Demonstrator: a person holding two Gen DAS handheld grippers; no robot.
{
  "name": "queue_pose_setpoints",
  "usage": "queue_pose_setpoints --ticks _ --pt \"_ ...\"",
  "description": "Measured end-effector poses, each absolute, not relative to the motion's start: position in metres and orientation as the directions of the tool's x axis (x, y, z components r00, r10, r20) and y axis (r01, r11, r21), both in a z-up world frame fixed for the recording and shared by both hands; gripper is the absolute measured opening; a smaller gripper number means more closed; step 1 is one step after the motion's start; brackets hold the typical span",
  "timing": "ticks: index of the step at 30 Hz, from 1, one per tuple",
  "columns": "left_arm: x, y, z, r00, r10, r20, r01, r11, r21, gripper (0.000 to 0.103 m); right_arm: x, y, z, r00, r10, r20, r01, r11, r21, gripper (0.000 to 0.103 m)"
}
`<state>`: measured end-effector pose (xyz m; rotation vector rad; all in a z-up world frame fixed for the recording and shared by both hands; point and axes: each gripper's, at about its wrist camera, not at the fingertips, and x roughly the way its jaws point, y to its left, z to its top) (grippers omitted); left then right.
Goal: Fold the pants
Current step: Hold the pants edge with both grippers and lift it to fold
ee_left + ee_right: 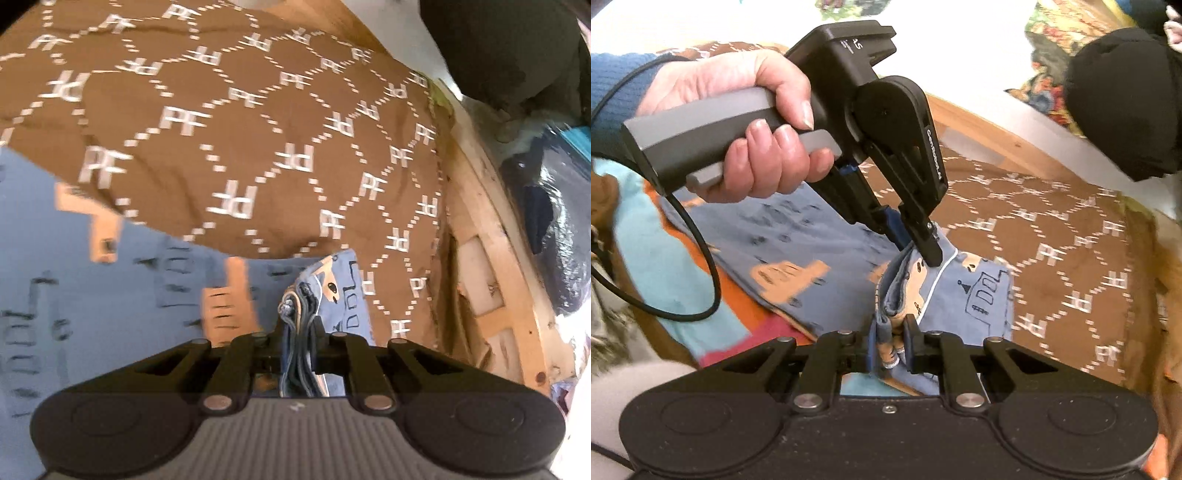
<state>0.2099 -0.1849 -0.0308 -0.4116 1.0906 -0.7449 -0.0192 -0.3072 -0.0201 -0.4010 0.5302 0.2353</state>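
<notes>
The pants (798,236) are blue with orange truck prints and dark line drawings. They lie on a brown patterned blanket (1052,236). My right gripper (891,343) is shut on a bunched edge of the pants at the near side. My left gripper (925,247), held in a hand, is shut on the same folded edge a little farther along. In the left wrist view the left gripper (298,328) pinches several layers of the pants (110,280), which spread to the left.
The brown blanket (229,122) covers a bed with a wooden frame (491,236) along its right side. A black bundle (1126,99) sits at the far right. A colourful cloth (665,236) lies under the pants at the left. A cable (701,258) hangs from the left gripper.
</notes>
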Motion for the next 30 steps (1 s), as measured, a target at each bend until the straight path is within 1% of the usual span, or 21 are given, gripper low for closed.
queue_pose_setpoints --ticks 4,10,16,27,30 --pt "0.206 -0.161 -0.038 0.290 -0.688 -0.665 0.323 0.724 -0.609 0.012 -0.016 -0.293 -0.022 0.807 0.183 -0.562 -0.372 0.896 -0.243 0.016" --pt "0.199 -0.134 -0.044 0.319 -0.678 -0.662 0.305 0.735 -0.605 0.012 -0.014 -0.274 -0.024 0.776 0.227 -0.589 -0.417 0.885 -0.208 0.016" --pt "0.195 -0.116 -0.041 0.356 -0.668 -0.654 0.302 0.744 -0.596 0.012 -0.012 -0.263 -0.021 0.763 0.259 -0.592 -0.433 0.885 -0.170 0.016" --pt "0.201 -0.087 -0.034 0.367 -0.618 -0.695 0.288 0.786 -0.547 0.012 0.001 -0.256 -0.011 0.736 0.342 -0.584 -0.481 0.871 -0.097 0.015" --pt "0.202 -0.082 -0.030 0.372 -0.598 -0.710 0.286 0.801 -0.525 0.012 0.005 -0.249 -0.008 0.727 0.359 -0.586 -0.503 0.859 -0.098 0.015"
